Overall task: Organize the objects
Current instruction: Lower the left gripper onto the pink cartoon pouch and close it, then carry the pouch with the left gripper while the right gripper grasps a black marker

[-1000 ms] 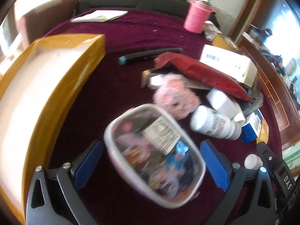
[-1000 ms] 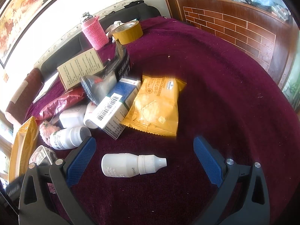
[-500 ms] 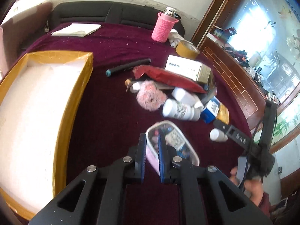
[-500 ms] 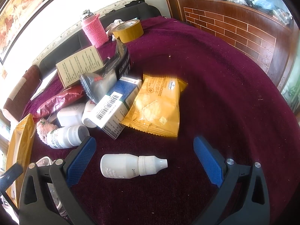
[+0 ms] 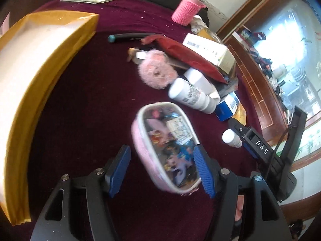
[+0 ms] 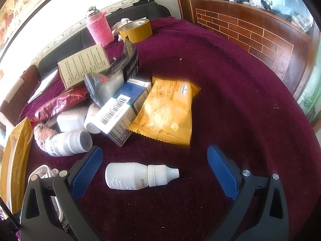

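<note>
A clear pink-rimmed pouch (image 5: 166,144) full of small colourful items lies on the maroon cloth, between the fingers of my left gripper (image 5: 162,170). The jaws stand part open; the right pad touches the pouch, the left pad is apart from it. My right gripper (image 6: 154,172) is wide open around a small white dropper bottle (image 6: 138,175) lying on its side, touching neither pad. A yellow-walled white-lined box (image 5: 40,64) stands to the left.
A pile lies ahead: pink fluffy toy (image 5: 156,70), white pill bottles (image 5: 190,96), red packet (image 5: 190,56), cartons (image 6: 120,112), yellow cracker packet (image 6: 166,112), tape roll (image 6: 136,30), pink-sleeved flask (image 6: 98,28), dark pen (image 5: 130,37). The right gripper shows in the left view (image 5: 260,146).
My left gripper was shut on the pouch's edge half a second ago; now its jaws are part open and the pouch lies between them. The right gripper has stayed still.
</note>
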### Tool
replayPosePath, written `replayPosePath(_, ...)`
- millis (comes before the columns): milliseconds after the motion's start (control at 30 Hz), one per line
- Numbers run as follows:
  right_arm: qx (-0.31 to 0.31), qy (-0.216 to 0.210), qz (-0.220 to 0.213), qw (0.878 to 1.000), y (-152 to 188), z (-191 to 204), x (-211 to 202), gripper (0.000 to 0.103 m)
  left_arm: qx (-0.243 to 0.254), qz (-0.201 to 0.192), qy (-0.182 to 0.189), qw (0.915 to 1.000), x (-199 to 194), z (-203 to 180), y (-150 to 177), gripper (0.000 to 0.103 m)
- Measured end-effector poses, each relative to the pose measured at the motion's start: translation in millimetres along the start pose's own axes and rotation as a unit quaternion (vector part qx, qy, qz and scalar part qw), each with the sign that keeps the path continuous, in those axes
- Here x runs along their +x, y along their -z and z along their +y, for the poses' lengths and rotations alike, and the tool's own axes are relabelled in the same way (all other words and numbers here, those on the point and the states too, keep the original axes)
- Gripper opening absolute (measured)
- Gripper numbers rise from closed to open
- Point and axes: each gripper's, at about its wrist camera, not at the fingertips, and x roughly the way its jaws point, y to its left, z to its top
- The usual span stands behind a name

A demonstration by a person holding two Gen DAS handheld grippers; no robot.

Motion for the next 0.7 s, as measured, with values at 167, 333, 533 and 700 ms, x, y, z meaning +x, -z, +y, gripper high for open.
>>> replayPosePath(167,0.005,-0.007,-0.001,1.000,0,-1,0,0.103,0.059,-0.043,-0.053,0.9959,18,-34,2,0.065)
replayPosePath(333,0.012,-0.014,-0.003,1.000,-1,-2,0,0.103,0.117,-0.025,-0.005,0.9929,32,-55,3,0.032)
replayPosePath(533,0.012,-0.013,-0.003,1.000,-1,-1,0,0.103,0.122,-0.043,0.037,0.9909,-12,-40,6,0.025)
replayPosePath(700,0.017,-0.019,-0.002,1.000,-3,-3,-1,0.103,0.091,-0.103,0.071,0.9880,-88,8,4,0.025)
